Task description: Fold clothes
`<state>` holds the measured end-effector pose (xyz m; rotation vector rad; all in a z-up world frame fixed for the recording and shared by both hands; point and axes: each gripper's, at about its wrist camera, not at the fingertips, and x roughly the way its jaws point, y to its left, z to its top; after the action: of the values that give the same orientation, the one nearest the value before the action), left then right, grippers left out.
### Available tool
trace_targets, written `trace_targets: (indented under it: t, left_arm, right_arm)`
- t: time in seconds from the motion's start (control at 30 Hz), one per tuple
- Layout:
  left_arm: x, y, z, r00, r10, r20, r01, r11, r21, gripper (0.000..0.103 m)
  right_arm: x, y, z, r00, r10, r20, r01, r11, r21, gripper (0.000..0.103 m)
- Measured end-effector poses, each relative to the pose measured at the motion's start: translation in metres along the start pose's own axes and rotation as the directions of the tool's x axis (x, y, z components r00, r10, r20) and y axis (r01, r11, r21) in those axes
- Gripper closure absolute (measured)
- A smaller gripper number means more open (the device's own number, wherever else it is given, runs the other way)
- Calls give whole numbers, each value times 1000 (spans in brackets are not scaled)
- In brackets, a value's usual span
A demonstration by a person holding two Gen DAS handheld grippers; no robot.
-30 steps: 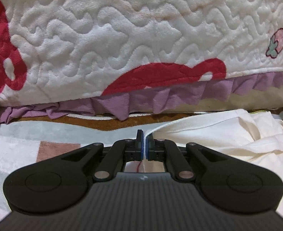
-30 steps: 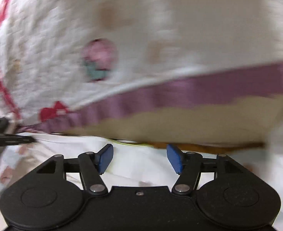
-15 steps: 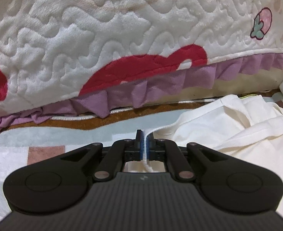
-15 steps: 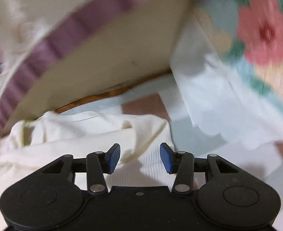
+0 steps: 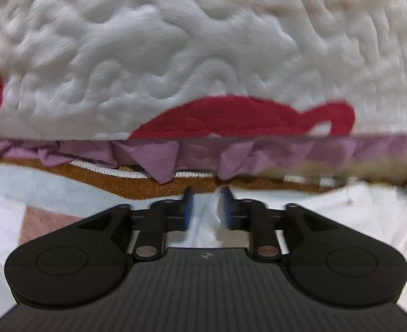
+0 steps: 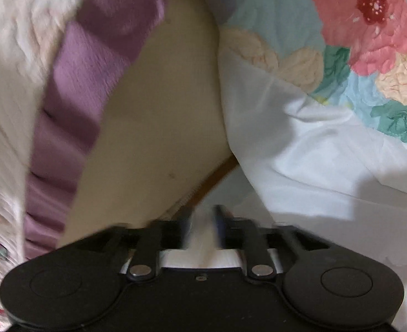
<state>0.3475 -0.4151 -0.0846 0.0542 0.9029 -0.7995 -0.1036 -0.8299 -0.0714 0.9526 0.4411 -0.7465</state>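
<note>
Nothing readable anywhere, no labels or tags. Left gripper has its jaws parted a little, with a strip of the cream garment lying loose in the gap and the rest spread off to the right on the patchwork mat. Quilted white blanket with a purple ruffle fills the back. Right gripper is blurry, with white fabric bunched between its fingers; can't tell if it's clamped. Floral quilt sits on the right.

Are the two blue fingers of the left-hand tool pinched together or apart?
Apart. On the left gripper, the blue fingertips have a gap, with white cloth showing between them.
</note>
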Motion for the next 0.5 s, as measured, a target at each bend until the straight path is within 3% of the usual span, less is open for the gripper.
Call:
trace_targets:
  t: [0.1, 0.23, 0.37, 0.5]
  left_arm:
    - [-11, 0, -5, 997, -42, 58, 42, 999, -13, 77]
    - [-9, -26, -14, 995, -99, 34, 95, 989, 113, 59]
    - [-7, -52, -23, 988, -153, 3, 148, 960, 236, 41]
    - [-4, -77, -31, 979, -203, -34, 203, 919, 339, 37]
  right_arm:
    - [1, -6, 11, 999, 37, 29, -39, 997, 60, 43]
    - [4, 6, -4, 999, 0, -37, -5, 989, -151, 43]
    - [8, 19, -21, 994, -59, -97, 18, 927, -376, 43]
    - [17, 21, -31, 990, -78, -116, 23, 911, -411, 43]
